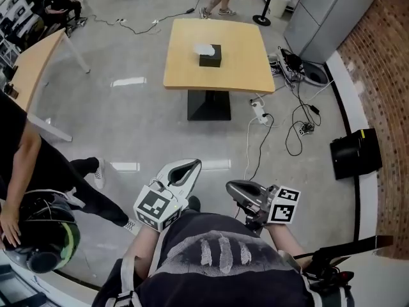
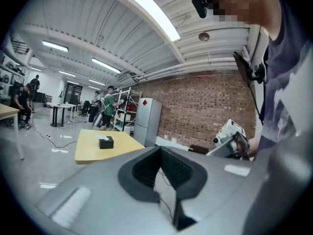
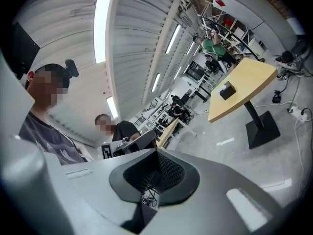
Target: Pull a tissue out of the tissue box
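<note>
My left gripper (image 1: 193,164) and right gripper (image 1: 231,186) are pressed together on nothing, tissue box (image 1: 210,57) far off on the table (image 1: 185,69), so I'd walk in, open one, nip only the tissue (image 1: 204,47).

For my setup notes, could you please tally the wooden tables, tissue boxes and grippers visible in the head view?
2 wooden tables: centre table, side table
1 tissue box
2 grippers: left gripper, right gripper
Total: 5
</note>
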Motion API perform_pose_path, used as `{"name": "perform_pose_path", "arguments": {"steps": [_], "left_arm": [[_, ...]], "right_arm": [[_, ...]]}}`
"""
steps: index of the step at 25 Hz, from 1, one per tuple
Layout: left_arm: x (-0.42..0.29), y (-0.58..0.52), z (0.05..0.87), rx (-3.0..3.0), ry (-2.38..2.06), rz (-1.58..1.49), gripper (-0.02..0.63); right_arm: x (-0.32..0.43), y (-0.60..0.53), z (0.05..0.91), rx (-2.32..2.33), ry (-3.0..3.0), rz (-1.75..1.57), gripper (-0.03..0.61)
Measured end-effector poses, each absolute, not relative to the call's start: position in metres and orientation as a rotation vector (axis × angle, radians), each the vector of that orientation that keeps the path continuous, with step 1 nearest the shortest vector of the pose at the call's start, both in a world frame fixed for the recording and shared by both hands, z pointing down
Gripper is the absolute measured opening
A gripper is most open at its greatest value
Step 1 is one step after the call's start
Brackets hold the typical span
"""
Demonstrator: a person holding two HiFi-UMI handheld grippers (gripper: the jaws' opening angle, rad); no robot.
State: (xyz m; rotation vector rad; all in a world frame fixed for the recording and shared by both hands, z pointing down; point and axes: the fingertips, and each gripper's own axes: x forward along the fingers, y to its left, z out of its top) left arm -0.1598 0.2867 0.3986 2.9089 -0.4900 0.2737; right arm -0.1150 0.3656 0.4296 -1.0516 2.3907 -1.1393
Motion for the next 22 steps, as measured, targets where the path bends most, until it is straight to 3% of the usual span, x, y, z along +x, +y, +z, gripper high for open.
{"name": "perform_pose_path", "arguments": {"steps": [10,22], "left_arm": [[-0.213,0.237,0.4,2.893,-0.566,0.221,0.002],[-0.227,0.224,0.415,2.819,-0.666,0.247,0.002]], "right_arm": [[-0.164,0.319,0.43,-1.028,2.462,-1.169,-0.003],[-0.166,0.298,0.437,-0.941,2.451,-1.24,-0.003]]}}
